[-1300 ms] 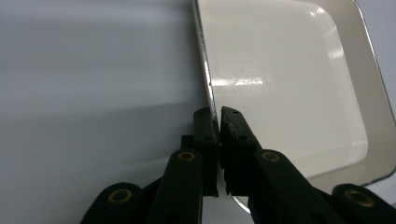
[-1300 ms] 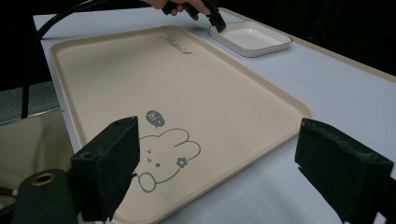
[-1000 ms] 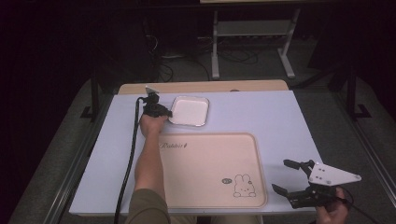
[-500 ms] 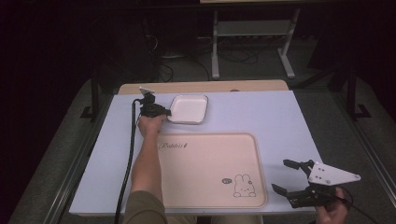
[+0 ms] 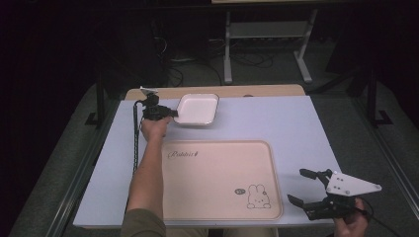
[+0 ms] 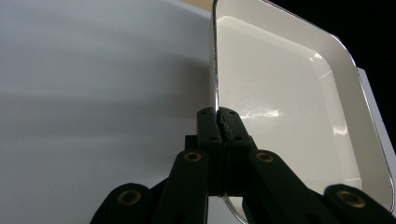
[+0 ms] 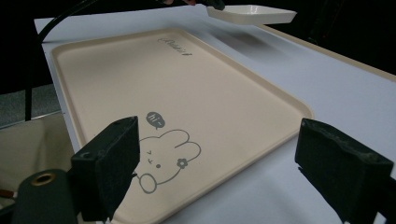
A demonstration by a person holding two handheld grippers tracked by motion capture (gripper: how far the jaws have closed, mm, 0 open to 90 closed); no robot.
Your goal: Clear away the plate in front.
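White dish (image 5: 196,108), shallow and rectangular with rounded corners, sits at the far left-centre of the pale blue table (image 5: 296,128), its far edge close to the wooden strip along the table's far side. In the right gripper view the dish (image 7: 252,14) appears raised off the table with a shadow below it.

Left side: left gripper (image 5: 168,113) reaches out over the far left of the table, forearm stretched from the near edge, black cable (image 5: 134,138) trailing back along the table beside the arm. Its jaws are pressed together on the dish's left rim; the left gripper view shows the thin rim edge (image 6: 215,74) running straight into the closed black tips, no gap between them. Dish interior (image 6: 280,102) glossy, nothing in it.

Centre: beige tray (image 5: 217,168) lies flat on the near half of the table, near and slightly right of the dish, apart from it. Script lettering (image 5: 182,154) at its far left corner, rabbit drawing (image 5: 257,196) at its near right corner. Tray surface bare.

Right side: right gripper (image 5: 302,186) held at the near right corner of the table, just beside the tray's near right corner, hand (image 5: 352,223) at the table edge, grey three-cornered plate (image 5: 352,184) on top. Jaws spread wide, nothing between them; in the right gripper view the rabbit drawing (image 7: 163,156) and tray corner show through the gap.
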